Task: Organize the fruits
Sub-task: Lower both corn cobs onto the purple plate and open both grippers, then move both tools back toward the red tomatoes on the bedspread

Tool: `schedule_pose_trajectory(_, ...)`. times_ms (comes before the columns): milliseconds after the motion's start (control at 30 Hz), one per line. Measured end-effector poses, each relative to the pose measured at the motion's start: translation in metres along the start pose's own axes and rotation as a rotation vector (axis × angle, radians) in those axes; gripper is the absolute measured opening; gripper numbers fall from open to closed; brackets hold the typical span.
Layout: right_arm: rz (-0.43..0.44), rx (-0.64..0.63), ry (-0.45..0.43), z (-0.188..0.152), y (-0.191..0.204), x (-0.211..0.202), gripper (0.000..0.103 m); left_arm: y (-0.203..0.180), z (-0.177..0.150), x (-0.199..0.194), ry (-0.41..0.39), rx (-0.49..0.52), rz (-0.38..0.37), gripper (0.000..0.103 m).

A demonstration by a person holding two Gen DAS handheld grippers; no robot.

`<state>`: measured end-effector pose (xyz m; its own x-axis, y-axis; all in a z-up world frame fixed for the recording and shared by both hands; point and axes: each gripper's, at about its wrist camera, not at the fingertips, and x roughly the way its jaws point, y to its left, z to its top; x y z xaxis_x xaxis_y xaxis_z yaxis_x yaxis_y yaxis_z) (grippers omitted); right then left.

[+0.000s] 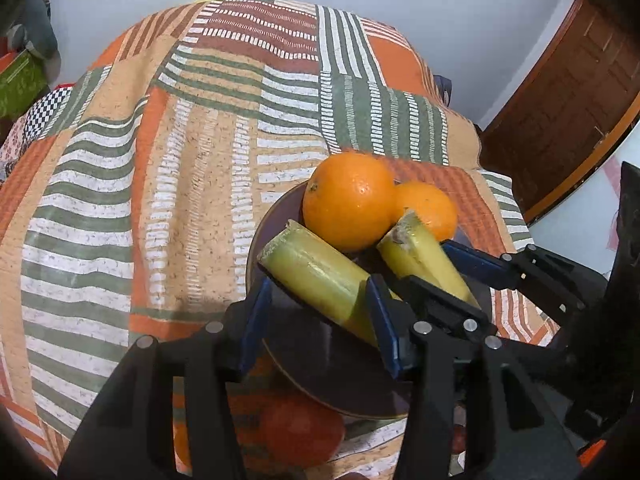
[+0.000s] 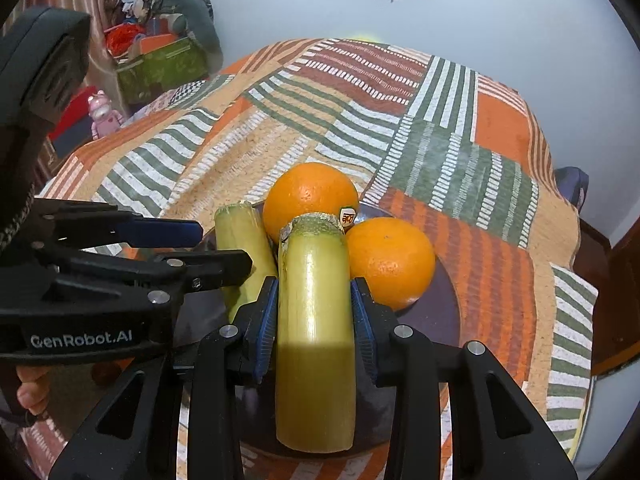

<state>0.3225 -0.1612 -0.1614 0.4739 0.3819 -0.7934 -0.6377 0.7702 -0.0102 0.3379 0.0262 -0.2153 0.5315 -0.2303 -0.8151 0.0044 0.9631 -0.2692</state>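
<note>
Right gripper (image 2: 314, 308) clamping a yellow-green cane piece (image 2: 316, 340) between blue pads (image 2: 266, 320), both pressing its sides, stalk angled down over the dark plate (image 2: 440, 312). Left gripper (image 1: 316, 312) straddling a second cane piece (image 1: 316, 280), jaws partway apart, visible gap at the left pad, right pad close against the stalk; firm contact hard to confirm. Second piece lying over the plate's left rim, cut end pointing toward the oranges. Large orange (image 1: 348, 200) sitting at the plate's far side, smaller orange (image 1: 430, 208) touching it on the right. Plate resting on a striped patchwork cloth (image 1: 160, 160). Reddish round fruit (image 1: 300, 432), blurred, lying on the cloth just below the plate's near edge.
</note>
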Motion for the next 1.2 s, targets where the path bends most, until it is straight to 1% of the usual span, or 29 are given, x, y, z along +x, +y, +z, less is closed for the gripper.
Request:
schedule_pose_trajectory(67, 0.013, 0.014, 0.006, 0.000, -0.002, -0.001, 0.034, 0.000, 0.000, -0.001, 0.002, -0.001, 0.003, 0.048)
schedule_pose_trajectory(100, 0.007, 0.022, 0.013, -0.001, -0.003, -0.002, 0.037, 0.000, 0.000, -0.003, 0.001, -0.003, 0.007, 0.048)
schedule_pose_trajectory(167, -0.010, 0.033, 0.012, -0.001, -0.003, -0.006, 0.045, 0.001, 0.000, -0.009, -0.002, -0.007, 0.013, 0.048)
schedule_pose_trajectory(233, -0.015, 0.051, -0.010, -0.003, -0.005, -0.015, 0.054, 0.000, -0.002, -0.018, -0.011, -0.007, 0.017, 0.048)
schedule_pose_trajectory(400, -0.022, 0.079, -0.026, -0.009, -0.005, -0.039, 0.055, -0.007, -0.010, -0.046, -0.034, 0.024, 0.027, 0.048)
schedule_pose_trajectory(600, -0.032, 0.098, -0.059, -0.018, -0.001, -0.071, 0.055, -0.023, -0.027, -0.084, -0.070, 0.081, 0.049, 0.048)
schedule_pose_trajectory(667, -0.038, 0.103, -0.073, -0.023, 0.003, -0.083, 0.058, -0.027, -0.034, -0.096, -0.079, 0.096, 0.055, 0.048)
schedule_pose_trajectory(733, -0.048, 0.110, -0.086, -0.030, 0.005, -0.092, 0.063, -0.030, -0.041, -0.106, -0.085, 0.107, 0.061, 0.048)
schedule_pose_trajectory(833, -0.060, 0.118, -0.095, -0.041, 0.009, -0.103, 0.064, -0.031, -0.054, -0.116, -0.083, 0.121, 0.074, 0.048)
schedule_pose_trajectory(933, -0.065, 0.133, -0.089, -0.053, 0.010, -0.110, 0.065, -0.031, -0.068, -0.125, -0.074, 0.137, 0.092, 0.052)
schedule_pose_trajectory(1067, -0.076, 0.156, -0.061, -0.070, 0.009, -0.114, 0.065, -0.023, -0.085, -0.133, -0.073, 0.128, 0.116, 0.064)
schedule_pose_trajectory(1200, -0.082, 0.192, -0.019, -0.091, 0.004, -0.110, 0.066, -0.013, -0.101, -0.135, -0.052, 0.114, 0.131, 0.066)
